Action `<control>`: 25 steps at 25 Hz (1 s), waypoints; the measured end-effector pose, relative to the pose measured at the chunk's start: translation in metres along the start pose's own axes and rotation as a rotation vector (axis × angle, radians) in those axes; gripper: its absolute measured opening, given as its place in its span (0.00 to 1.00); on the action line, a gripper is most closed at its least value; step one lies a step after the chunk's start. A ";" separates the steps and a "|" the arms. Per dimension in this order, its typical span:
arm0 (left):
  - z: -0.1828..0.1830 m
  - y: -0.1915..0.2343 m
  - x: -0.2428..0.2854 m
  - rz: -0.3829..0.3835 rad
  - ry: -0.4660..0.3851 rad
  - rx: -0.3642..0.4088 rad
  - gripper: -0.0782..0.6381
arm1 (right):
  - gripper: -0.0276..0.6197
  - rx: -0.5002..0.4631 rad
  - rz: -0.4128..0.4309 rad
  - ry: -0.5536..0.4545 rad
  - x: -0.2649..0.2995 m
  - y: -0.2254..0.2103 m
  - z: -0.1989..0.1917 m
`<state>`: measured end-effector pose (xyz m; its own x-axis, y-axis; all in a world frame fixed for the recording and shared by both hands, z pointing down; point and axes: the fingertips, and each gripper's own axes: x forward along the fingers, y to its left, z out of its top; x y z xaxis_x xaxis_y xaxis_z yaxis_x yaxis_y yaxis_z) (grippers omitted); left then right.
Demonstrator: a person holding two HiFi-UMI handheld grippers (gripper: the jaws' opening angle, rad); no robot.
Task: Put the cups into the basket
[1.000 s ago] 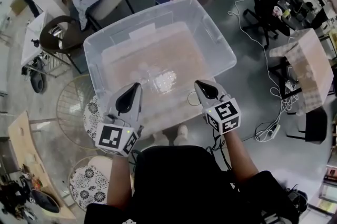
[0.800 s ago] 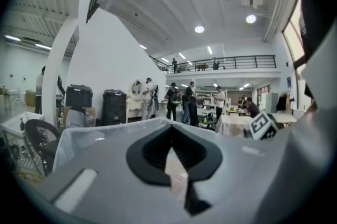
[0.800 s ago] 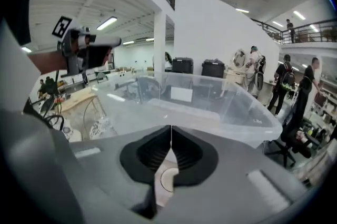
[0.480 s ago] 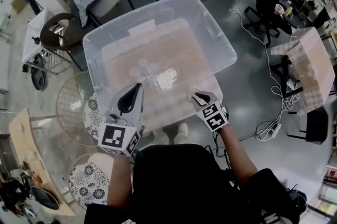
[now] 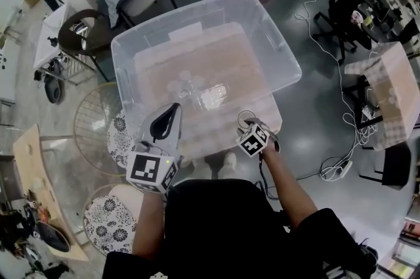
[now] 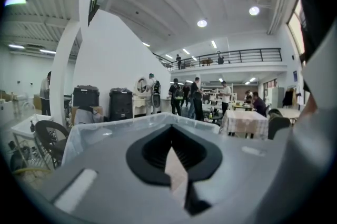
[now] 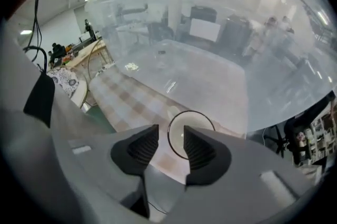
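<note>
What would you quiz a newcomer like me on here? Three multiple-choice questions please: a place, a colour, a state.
1. Where is the cup nearest the right gripper?
A. Inside the bin
B. On the checked tablecloth, outside the clear bin
C. On the floor

2. What colour are the right gripper's ribbed pads?
A. Red
B. Black
C. White

3. How do the left gripper jaws stand?
A. Wide apart
B. Clamped on a cup
C. Together, empty

Answers:
1 B: the right gripper view shows it standing on the cloth in front of the bin's wall. That gripper's jaws have just been opening, and the cup shows through their gap, ungripped.
2 B: both pads are black.
3 C: the left gripper view shows the tips meeting with nothing between them.
</note>
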<state>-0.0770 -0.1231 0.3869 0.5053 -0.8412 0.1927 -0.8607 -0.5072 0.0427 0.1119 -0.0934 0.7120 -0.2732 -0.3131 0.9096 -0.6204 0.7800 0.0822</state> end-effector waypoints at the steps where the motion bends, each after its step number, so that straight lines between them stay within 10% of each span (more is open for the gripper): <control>1: 0.000 0.001 -0.001 0.004 0.001 0.000 0.12 | 0.28 -0.022 -0.005 0.019 0.005 0.001 -0.002; 25: -0.010 -0.007 -0.015 0.043 0.052 0.015 0.12 | 0.18 -0.380 -0.040 0.272 0.048 0.004 -0.031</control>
<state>-0.0794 -0.1054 0.3934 0.4636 -0.8516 0.2449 -0.8804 -0.4738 0.0191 0.1189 -0.0881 0.7682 -0.0204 -0.2335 0.9721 -0.2996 0.9291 0.2168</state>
